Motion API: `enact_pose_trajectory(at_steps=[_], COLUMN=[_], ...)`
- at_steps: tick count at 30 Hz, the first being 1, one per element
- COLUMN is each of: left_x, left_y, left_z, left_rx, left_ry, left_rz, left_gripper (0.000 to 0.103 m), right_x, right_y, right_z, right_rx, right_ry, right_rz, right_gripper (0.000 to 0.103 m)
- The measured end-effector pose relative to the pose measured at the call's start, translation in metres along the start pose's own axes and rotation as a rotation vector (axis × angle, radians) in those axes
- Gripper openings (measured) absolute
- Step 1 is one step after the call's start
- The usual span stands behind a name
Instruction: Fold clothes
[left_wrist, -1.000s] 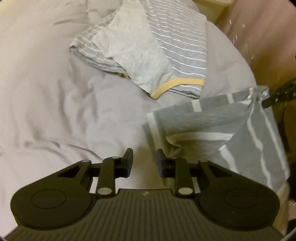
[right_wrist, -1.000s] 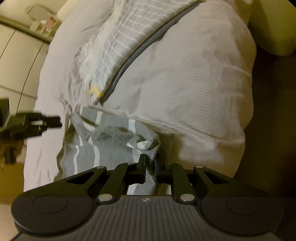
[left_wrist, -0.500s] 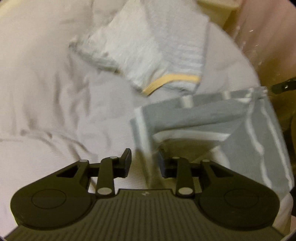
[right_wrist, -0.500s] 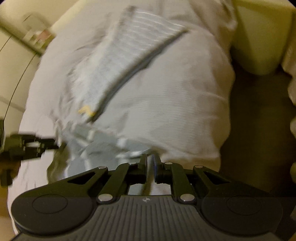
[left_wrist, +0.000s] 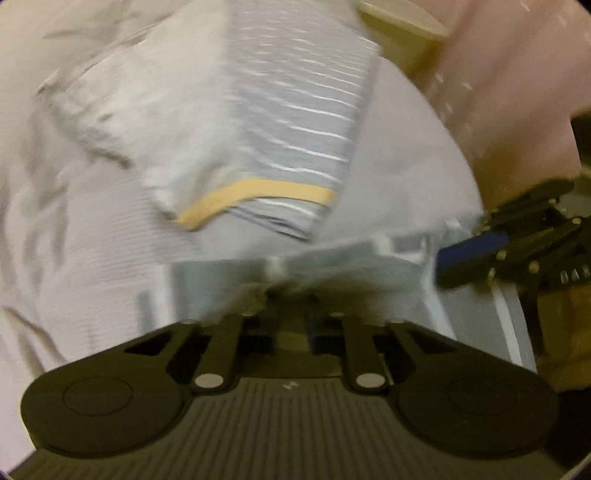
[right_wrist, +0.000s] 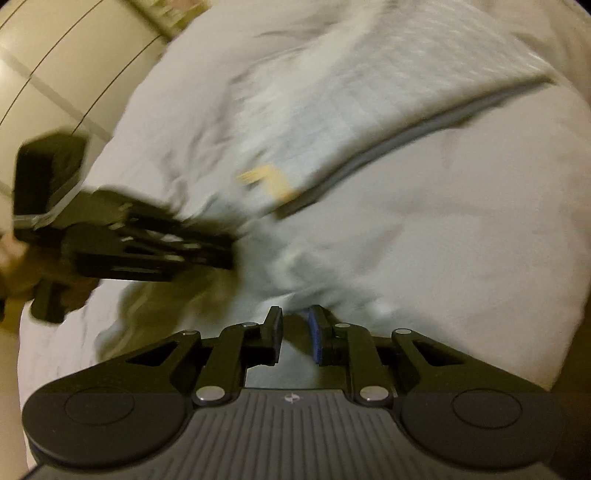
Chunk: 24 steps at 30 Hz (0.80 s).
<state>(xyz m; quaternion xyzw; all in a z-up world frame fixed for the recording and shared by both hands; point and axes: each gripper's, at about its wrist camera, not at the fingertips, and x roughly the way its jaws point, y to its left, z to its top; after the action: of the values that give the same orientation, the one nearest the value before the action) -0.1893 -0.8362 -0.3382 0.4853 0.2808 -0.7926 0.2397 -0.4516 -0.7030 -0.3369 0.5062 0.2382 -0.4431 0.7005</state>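
Both views are smeared with motion blur, so fine detail is hard to call. The grey cloth with white stripes (left_wrist: 369, 266) lies on the pale bed sheet (left_wrist: 92, 258) right at the near edge of the bed. In the left wrist view it spreads flat across the front of the left gripper (left_wrist: 291, 306). One white band runs along its far edge and another down its right side. Those jaws stand with a gap between them. The cloth's near edge sits right at their tips, but the blur hides whether any fabric is caught there.

Over on the right of that same view comes the right gripper (left_wrist: 454, 254), its blue pad showing, tip right at the cloth's far right corner. From its own camera, the right gripper (right_wrist: 295, 332) shows its jaws spread, with pale fabric visible through the gap and nothing pinched. The left gripper (right_wrist: 221, 254) reaches in from the left side there.

Further back on the bed lies the folded striped garment (left_wrist: 258, 122), light grey with thin white lines and a yellow trim band (left_wrist: 255, 192) along its near edge, close behind the grey cloth.
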Motion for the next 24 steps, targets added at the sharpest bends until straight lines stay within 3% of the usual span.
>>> enact_pose_trajectory(at_steps=[5,7,10,14,18,21,24], left_x=[-0.016,-0.029,-0.052,-0.063,-0.034,-0.016,-0.025], left_y=[0.020,0.022,0.022,-0.008,-0.027,-0.010,0.021], left_z=[0.001,-0.003,-0.013,-0.022,-0.030,-0.041,-0.052], left_rx=[-0.025,-0.027,-0.029,0.025,0.105,0.099,0.020], left_ry=[0.007,-0.018,-0.069,-0.110,-0.048,-0.022,-0.028], left_rz=[0.082,0.118,0.147,0.080,0.084,0.104,0.106], left_gripper=[0.008,0.015,0.016,0.020,0.021,0.026,0.022], right_x=[-0.021,-0.035,-0.052,-0.038,-0.004,-0.003,-0.016], right_y=[-0.033,-0.031,-0.010,0.031,0.052,0.046,0.034], right_z=[-0.007,-0.013,-0.024,-0.043,-0.052,-0.064,-0.078], right_rx=[0.052,0.059,0.019,-0.061,-0.076,-0.068,-0.063], right_ry=[-0.017,-0.036,-0.059,-0.017,0.039,0.065,0.081], right_rz=[-0.075,-0.106,-0.093,-0.006,0.042,0.025,-0.020], right_gripper=[0.018,0.022,0.025,0.025,0.026,0.028,0.027])
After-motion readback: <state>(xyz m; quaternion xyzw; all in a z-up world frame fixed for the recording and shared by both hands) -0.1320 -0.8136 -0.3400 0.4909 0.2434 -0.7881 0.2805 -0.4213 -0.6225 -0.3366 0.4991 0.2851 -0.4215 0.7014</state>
